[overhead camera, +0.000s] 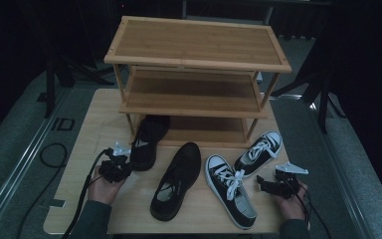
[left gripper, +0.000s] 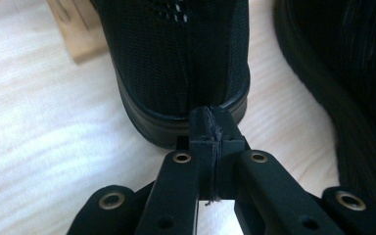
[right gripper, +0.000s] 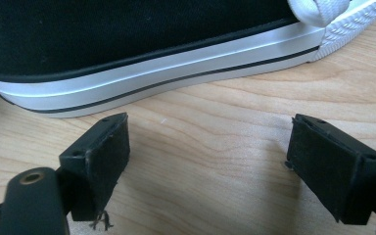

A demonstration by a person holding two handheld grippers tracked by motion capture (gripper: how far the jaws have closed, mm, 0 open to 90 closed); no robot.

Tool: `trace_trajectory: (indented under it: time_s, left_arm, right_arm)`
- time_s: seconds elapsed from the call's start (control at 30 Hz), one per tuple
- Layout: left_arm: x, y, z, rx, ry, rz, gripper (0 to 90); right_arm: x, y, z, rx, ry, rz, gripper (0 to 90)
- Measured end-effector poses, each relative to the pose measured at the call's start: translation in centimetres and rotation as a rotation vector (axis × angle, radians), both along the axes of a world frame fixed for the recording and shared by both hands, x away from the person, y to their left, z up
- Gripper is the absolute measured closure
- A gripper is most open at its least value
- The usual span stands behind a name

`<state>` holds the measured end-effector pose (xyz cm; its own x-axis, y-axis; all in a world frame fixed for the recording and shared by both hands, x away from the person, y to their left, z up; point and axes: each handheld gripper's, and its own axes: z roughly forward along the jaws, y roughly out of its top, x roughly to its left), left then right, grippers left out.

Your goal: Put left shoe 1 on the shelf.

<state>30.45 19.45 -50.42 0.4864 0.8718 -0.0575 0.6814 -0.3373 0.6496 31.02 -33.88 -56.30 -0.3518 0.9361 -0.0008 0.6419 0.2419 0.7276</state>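
Observation:
A black mesh shoe (overhead camera: 149, 142) lies with its toe under the lowest shelf of the wooden rack (overhead camera: 194, 94). My left gripper (overhead camera: 119, 164) sits at its heel. In the left gripper view the jaws (left gripper: 210, 127) are pressed together with nothing between them, tips right against the heel (left gripper: 176, 63). A second black shoe (overhead camera: 176, 181) lies mid-table. Two black-and-white sneakers (overhead camera: 231, 191) (overhead camera: 259, 152) lie to its right. My right gripper (overhead camera: 268, 185) rests on the table beside the nearer sneaker, its jaws (right gripper: 208, 147) open and empty, facing the white sole band (right gripper: 176, 63).
The three-tier bamboo rack stands at the back of the light wooden table (overhead camera: 89, 129); its shelves are bare. A rack leg (left gripper: 76, 29) stands just left of the mesh shoe. Cables trail from both grippers off the front edge. Dark floor surrounds the table.

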Motion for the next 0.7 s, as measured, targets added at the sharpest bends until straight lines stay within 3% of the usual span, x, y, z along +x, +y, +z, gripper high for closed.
trace_trajectory:
  time_s: [0.23,0.43,0.7]
  left_arm:
    - [1.2,-1.5,0.4,0.028,-0.015,-0.012,89.0]
    - [1.9,-2.4,0.4,0.004,-0.027,-0.026,89.1]
    - [2.9,-3.4,0.3,0.019,-0.054,-0.004,89.0]
  right_arm:
    - [0.0,0.0,0.0,-0.001,-0.001,0.001,15.9]
    - [0.0,0.0,0.0,-0.001,-0.001,0.001,15.9]
    - [0.0,0.0,0.0,-0.001,-0.001,0.0,15.9]
